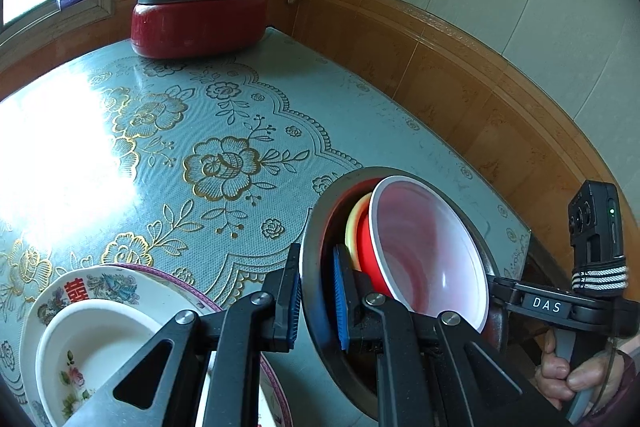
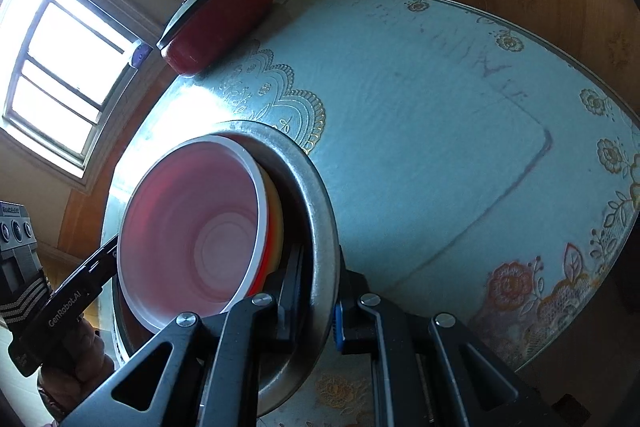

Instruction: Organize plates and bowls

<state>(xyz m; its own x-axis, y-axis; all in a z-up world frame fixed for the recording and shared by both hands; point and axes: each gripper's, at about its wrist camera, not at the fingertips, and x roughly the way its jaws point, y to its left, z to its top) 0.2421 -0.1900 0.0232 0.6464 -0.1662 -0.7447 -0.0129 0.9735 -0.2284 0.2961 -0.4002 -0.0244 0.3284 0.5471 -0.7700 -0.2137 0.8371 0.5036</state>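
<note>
A steel basin (image 1: 310, 267) is tipped up above the table, held from both sides. Inside it lean a red bowl with a white rim (image 1: 424, 247) and a yellow bowl (image 1: 354, 223). My left gripper (image 1: 318, 303) is shut on the basin's rim. My right gripper (image 2: 316, 307) is shut on the opposite part of the basin's rim (image 2: 320, 211); the red bowl (image 2: 192, 235) and yellow bowl (image 2: 276, 223) show there too. A white flowered bowl (image 1: 88, 347) sits on stacked patterned plates (image 1: 100, 287) at lower left.
A red lidded cooker (image 1: 198, 13) stands at the table's far edge by the window. The table (image 1: 224, 131) has a light blue flowered cloth. A tiled wall (image 1: 460, 83) runs along the right side. The cooker also shows in the right wrist view (image 2: 218, 23).
</note>
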